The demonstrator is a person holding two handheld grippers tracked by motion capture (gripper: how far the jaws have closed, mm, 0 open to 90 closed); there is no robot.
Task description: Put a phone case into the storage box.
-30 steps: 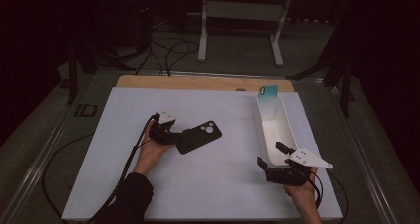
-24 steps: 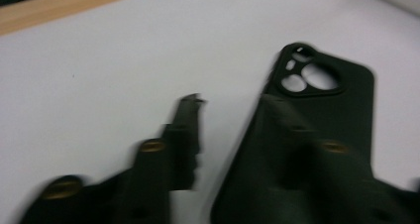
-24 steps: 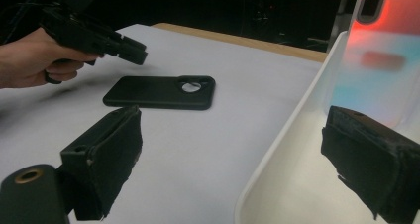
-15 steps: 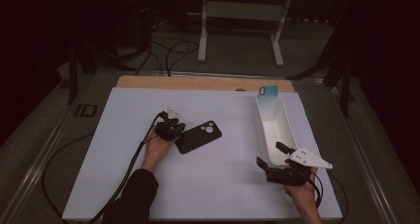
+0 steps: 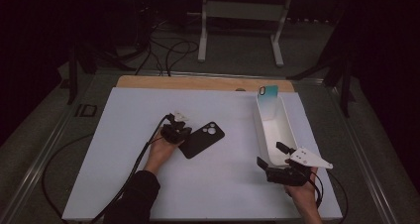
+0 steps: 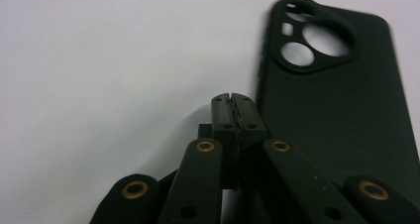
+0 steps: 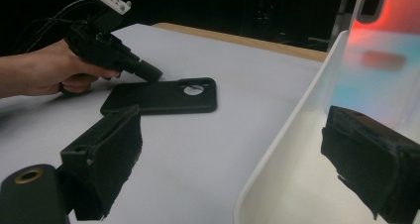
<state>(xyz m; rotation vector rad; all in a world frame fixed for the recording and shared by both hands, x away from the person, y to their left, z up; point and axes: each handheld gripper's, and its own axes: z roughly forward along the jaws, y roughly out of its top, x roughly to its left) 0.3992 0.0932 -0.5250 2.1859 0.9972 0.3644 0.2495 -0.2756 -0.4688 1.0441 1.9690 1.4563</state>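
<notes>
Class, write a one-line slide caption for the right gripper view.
Open right gripper straddling the white tray's wall, facing a black phone case and the left gripper.

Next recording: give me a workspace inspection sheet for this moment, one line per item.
Surface: white board on a wooden table, bare around the items.
Job's things: black phone case flat, camera cutout up; white bin holding a teal phone case leaning upright.
Clutter: nothing seen.
Grippers: left tongs shut, beside the black case's edge; right tongs open, straddling the bin's near wall.
Cables: one trailing from the left tongs.
Surroundings: dark floor, white stand.
</notes>
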